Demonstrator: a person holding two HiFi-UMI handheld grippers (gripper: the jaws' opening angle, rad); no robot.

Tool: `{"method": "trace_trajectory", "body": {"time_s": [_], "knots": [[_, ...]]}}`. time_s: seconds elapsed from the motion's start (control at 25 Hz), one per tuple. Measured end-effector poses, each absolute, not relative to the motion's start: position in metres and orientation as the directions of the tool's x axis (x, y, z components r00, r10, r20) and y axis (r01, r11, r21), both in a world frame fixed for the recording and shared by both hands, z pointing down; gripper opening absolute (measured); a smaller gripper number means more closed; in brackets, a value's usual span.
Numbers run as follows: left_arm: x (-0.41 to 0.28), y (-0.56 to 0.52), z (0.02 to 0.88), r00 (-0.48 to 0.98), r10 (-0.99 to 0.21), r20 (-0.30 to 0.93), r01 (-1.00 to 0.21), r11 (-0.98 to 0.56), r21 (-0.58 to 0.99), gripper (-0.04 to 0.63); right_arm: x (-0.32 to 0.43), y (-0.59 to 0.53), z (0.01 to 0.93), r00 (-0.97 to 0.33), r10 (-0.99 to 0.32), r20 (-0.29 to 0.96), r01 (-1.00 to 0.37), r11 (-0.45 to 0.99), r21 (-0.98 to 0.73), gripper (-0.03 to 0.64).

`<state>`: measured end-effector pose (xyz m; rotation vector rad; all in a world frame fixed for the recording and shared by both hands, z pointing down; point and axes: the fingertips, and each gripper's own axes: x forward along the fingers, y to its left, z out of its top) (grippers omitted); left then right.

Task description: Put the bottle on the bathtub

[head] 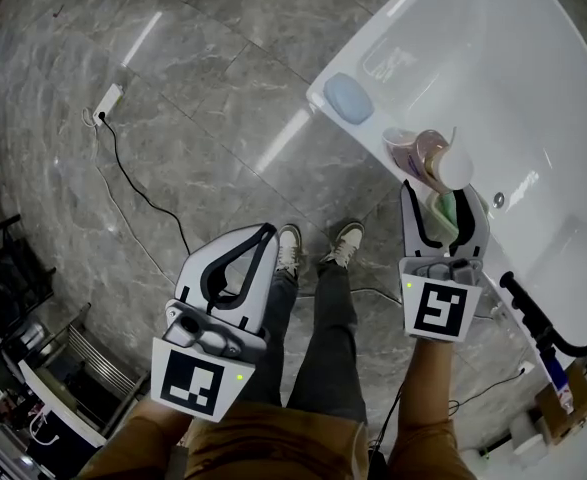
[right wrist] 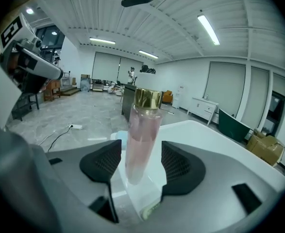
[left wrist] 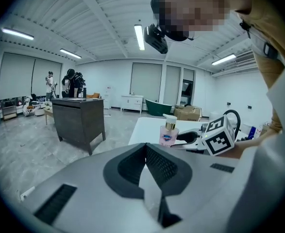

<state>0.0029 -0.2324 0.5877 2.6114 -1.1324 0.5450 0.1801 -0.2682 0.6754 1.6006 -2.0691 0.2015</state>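
Note:
A pink pump bottle (head: 430,158) with a gold collar stands upright on the white bathtub's rim (head: 393,68). My right gripper (head: 441,203) is open, a pad on each side of the bottle (right wrist: 141,130) with a thin gap either way. Something green (head: 445,214) lies on the rim between its jaws, behind the bottle. My left gripper (head: 258,238) hangs over the floor at lower left, shut on nothing. In the left gripper view its pads meet (left wrist: 146,147), and the bottle (left wrist: 169,133) shows beyond them on the tub.
A blue soap bar (head: 348,98) lies on the tub corner, left of the bottle. A black hose (head: 533,313) crosses the rim at lower right. A power strip with its cable (head: 108,101) lies on the grey floor. A dark desk (left wrist: 79,120) stands in the room.

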Motion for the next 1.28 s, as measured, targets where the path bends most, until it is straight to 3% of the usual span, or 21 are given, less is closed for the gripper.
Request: {"method": "trace_trajectory", "body": {"time_s": [0.2, 0.68, 0.84, 1.28], "knots": [[-0.006, -0.22, 0.568, 0.651, -0.639, 0.409, -0.72, -0.691, 0.066, 0.008, 0.177, -0.252, 0.659, -0.145, -0.867, 0.477, -0.945, 0.263, 0.192, 0.259], [-0.043, -0.197, 0.518, 0.668, -0.638, 0.383, -0.704, -0.709, 0.048, 0.008, 0.157, -0.226, 0.606, -0.058, -0.889, 0.454, -0.96, 0.175, 0.219, 0.055], [-0.05, -0.192, 0.502, 0.676, -0.635, 0.374, -0.699, -0.713, 0.051, 0.008, 0.153, -0.222, 0.581, -0.053, -0.891, 0.451, -0.97, 0.154, 0.19, 0.014], [-0.039, -0.189, 0.448, 0.735, -0.616, 0.284, -0.642, -0.767, 0.0, 0.008, 0.169, -0.206, 0.511, 0.013, -0.89, 0.455, -0.976, 0.088, 0.199, 0.005]]}}
